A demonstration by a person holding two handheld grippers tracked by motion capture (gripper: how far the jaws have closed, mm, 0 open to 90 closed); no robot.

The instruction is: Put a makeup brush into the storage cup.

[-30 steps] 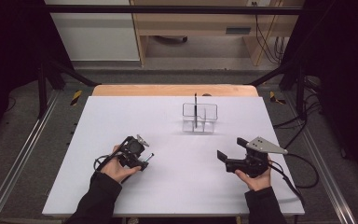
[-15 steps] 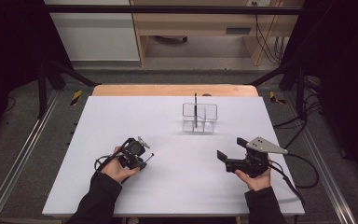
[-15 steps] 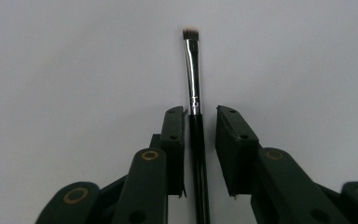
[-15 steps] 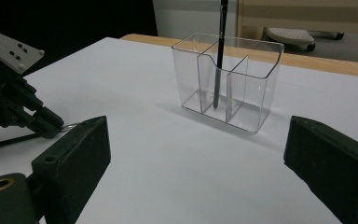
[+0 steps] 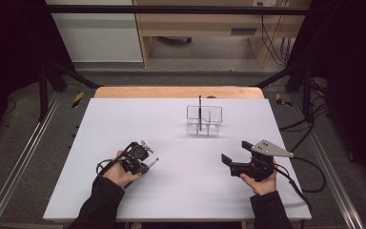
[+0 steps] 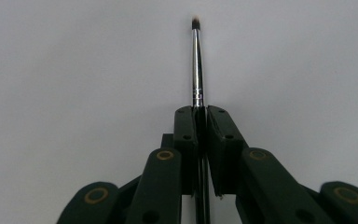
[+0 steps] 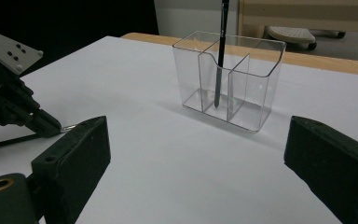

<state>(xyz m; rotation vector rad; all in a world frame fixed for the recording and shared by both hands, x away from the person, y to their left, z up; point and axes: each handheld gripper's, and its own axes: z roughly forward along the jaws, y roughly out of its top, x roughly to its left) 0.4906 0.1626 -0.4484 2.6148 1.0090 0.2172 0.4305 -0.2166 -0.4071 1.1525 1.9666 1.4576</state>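
Observation:
My left gripper [image 5: 145,164] lies low over the white table [image 5: 181,191] at the front left, shut on a thin brush [image 6: 196,60]. The brush's silver ferrule and small tip stick out past the jaws, and its black handle runs back between them. At the front right my right gripper [image 5: 228,161] stands open, with nothing between its wide-apart jaws. A clear divided holder [image 5: 204,119] stands right of the table's middle. A black brush [image 5: 199,109] stands upright in its middle compartment [image 7: 222,46]. The right gripper view has the holder [image 7: 256,93] ahead and the left gripper [image 7: 51,125] at the far left.
A wooden strip [image 5: 176,92] runs along the table's far edge. Metal rails [image 5: 24,157] flank the table on both sides, and cables [image 5: 310,167] trail on the right. Furniture stands on the floor beyond.
My left gripper has shifted slightly toward the near edge with the brush in it. The right gripper has barely moved.

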